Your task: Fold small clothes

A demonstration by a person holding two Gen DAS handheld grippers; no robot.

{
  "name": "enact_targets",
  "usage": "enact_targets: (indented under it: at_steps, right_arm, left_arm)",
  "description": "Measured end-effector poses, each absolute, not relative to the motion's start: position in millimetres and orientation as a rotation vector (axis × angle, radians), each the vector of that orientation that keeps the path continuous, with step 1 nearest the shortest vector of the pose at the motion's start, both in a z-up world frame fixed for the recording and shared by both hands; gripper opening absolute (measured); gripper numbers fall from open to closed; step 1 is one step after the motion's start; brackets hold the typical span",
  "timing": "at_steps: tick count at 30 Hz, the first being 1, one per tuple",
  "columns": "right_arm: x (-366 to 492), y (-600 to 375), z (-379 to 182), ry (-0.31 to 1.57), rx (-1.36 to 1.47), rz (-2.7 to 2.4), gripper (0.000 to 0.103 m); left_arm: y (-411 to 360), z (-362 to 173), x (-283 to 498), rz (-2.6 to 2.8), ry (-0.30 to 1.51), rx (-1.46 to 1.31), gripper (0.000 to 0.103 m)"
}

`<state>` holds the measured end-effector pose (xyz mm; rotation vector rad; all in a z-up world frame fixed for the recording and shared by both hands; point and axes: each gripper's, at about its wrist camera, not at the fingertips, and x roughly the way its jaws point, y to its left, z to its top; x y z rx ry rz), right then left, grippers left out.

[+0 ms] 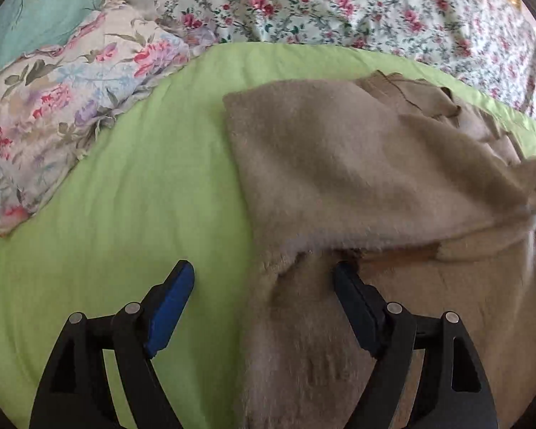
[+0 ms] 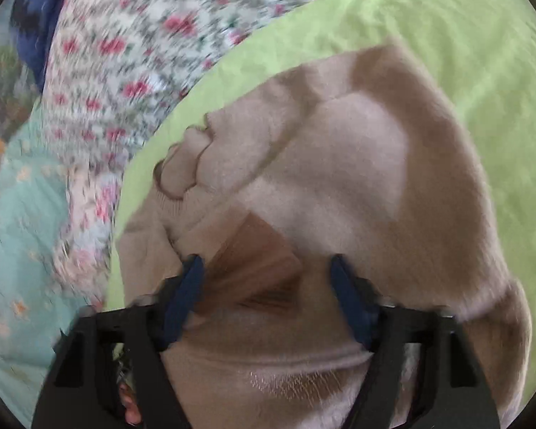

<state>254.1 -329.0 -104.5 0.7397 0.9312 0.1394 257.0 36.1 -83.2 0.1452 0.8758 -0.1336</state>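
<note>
A fuzzy beige garment [image 1: 357,164] lies on a lime green sheet [image 1: 125,196], with one layer folded over and a brown inner patch showing at its near edge. My left gripper [image 1: 264,279] is open just above the garment's left edge, one finger over the sheet, one over the cloth. In the right wrist view the same beige garment [image 2: 339,164] fills the middle, with a ribbed cuff at the left. My right gripper [image 2: 266,268] is open over the garment, its jaws standing either side of the brown patch [image 2: 253,257]. This view is motion blurred.
A floral pillow [image 1: 64,114] lies at the left on the sheet. A rose-print quilt [image 1: 339,3] runs along the far side and also shows in the right wrist view [image 2: 132,53]. Turquoise bedding [image 2: 21,250] lies at the left.
</note>
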Motion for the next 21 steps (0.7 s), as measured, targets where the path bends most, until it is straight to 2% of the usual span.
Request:
enact_targets:
  at_steps: [1, 5, 7, 9, 10, 14, 15, 16, 18, 20, 21]
  right_arm:
    - [256.8, -328.2, -98.5, 0.915, 0.727, 0.146, 0.008]
    - [223.3, -353.2, -45.4, 0.543, 0.712, 0.126, 0.008]
    - [205.8, -365.8, -43.9, 0.498, 0.717, 0.080, 0.009]
    - [199.3, -368.7, -58.2, 0.599, 0.649, 0.004, 0.012]
    - [197.2, -369.9, -67.7, 0.668, 0.620, -0.059, 0.020]
    - [186.7, -381.0, -92.7, 0.768, 0.729, -0.071, 0.024]
    - [187.4, -380.9, -93.0, 0.770, 0.731, -0.077, 0.031]
    - [188.9, -378.8, -91.5, 0.771, 0.728, -0.081, 0.044]
    - [199.7, -373.4, -91.1, 0.796, 0.719, -0.075, 0.059]
    - [215.2, -361.7, -94.3, 0.850, 0.686, -0.030, 0.059]
    - [220.9, -356.7, -98.2, 0.884, 0.663, -0.015, 0.045]
  left_arm:
    - [36.5, -81.5, 260.0, -0.111, 0.868, 0.141, 0.081]
    - [45.6, -81.6, 270.6, -0.070, 0.869, 0.094, 0.081]
    - [45.6, -84.6, 270.2, -0.065, 0.875, 0.093, 0.081]
    - [45.7, -84.1, 268.0, -0.060, 0.868, 0.088, 0.081]
    - [46.4, -83.6, 266.9, -0.057, 0.864, 0.085, 0.081]
    - [51.1, -84.4, 267.8, -0.042, 0.872, 0.059, 0.081]
    - [51.8, -84.5, 268.0, -0.039, 0.872, 0.055, 0.081]
    - [52.5, -84.5, 267.5, -0.035, 0.871, 0.052, 0.081]
    - [53.5, -84.4, 266.8, -0.025, 0.868, 0.045, 0.081]
    - [53.7, -85.1, 266.7, -0.022, 0.871, 0.038, 0.081]
    - [53.6, -85.2, 266.8, -0.018, 0.871, 0.040, 0.081]
